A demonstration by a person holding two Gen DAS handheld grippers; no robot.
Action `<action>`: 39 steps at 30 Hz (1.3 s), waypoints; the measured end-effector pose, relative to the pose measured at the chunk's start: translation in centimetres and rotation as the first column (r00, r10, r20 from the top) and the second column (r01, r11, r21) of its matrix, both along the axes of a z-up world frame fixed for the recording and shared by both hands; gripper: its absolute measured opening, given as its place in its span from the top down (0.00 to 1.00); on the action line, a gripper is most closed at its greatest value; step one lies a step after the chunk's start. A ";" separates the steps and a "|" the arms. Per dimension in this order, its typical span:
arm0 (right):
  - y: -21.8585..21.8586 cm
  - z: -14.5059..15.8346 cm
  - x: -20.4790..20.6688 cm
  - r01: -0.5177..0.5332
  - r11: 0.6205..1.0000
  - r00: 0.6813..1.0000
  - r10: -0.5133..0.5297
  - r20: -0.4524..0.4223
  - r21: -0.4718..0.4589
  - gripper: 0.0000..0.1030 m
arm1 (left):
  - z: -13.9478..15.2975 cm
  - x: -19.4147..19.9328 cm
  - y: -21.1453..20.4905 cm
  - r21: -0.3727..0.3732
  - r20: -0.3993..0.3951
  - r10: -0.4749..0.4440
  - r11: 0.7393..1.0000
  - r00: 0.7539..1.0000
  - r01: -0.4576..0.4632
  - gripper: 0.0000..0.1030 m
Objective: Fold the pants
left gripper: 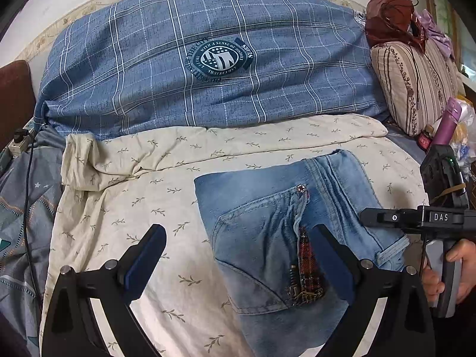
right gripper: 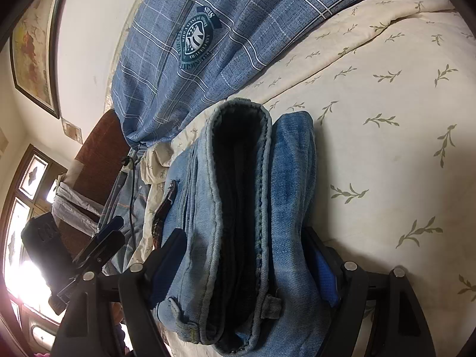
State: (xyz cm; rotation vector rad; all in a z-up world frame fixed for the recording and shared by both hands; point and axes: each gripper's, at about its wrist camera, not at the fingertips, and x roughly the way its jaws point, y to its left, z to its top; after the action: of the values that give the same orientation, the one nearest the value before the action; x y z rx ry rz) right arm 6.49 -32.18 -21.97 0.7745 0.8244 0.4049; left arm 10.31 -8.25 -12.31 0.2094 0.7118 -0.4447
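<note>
The light blue jeans (left gripper: 276, 232) lie folded into a compact stack on the cream leaf-print sheet (left gripper: 125, 208), back pocket with a red plaid patch facing up. My left gripper (left gripper: 238, 261) is open above the stack's left edge, holding nothing. My right gripper (right gripper: 244, 258) reaches in from the right side of the stack; its fingers stand on either side of the folded waistband end (right gripper: 238, 193), touching the denim. It also shows at the right of the left wrist view (left gripper: 369, 218).
A blue plaid duvet (left gripper: 208, 59) is piled at the back of the bed. A striped pillow (left gripper: 413, 83) and bottles sit at the right. A power strip and black cable (left gripper: 26, 178) lie at the left over a grey patterned blanket.
</note>
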 end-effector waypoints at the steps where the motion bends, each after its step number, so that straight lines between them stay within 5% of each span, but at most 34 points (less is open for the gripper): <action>1: 0.0 0.0 0.0 0.000 1.000 1.000 0.000 0.000 0.000 0.22 | -0.1 0.0 -0.1 -0.001 -0.004 0.001 1.000 1.000 -0.001 0.05; 22: 0.0 0.0 -0.1 -0.010 1.000 1.000 0.010 -0.002 -0.005 0.22 | -2.9 1.1 -1.0 -0.041 -0.135 -0.006 0.999 0.991 0.001 0.05; 33: 0.3 0.1 -0.1 -0.010 1.000 1.000 0.010 -0.009 -0.019 0.22 | -6.5 3.3 0.8 -0.241 -0.369 -0.088 0.971 0.925 -0.004 0.05; 39: 0.4 0.1 0.0 -0.011 1.000 1.000 0.011 -0.008 -0.028 0.22 | -7.1 3.8 0.9 -0.295 -0.416 -0.130 0.956 0.900 0.001 0.08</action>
State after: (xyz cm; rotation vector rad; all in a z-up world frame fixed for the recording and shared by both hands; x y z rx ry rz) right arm 6.49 -31.77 -21.92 0.7461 0.8401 0.3994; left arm 14.09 -7.39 -19.45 -0.1496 1.0663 -0.6658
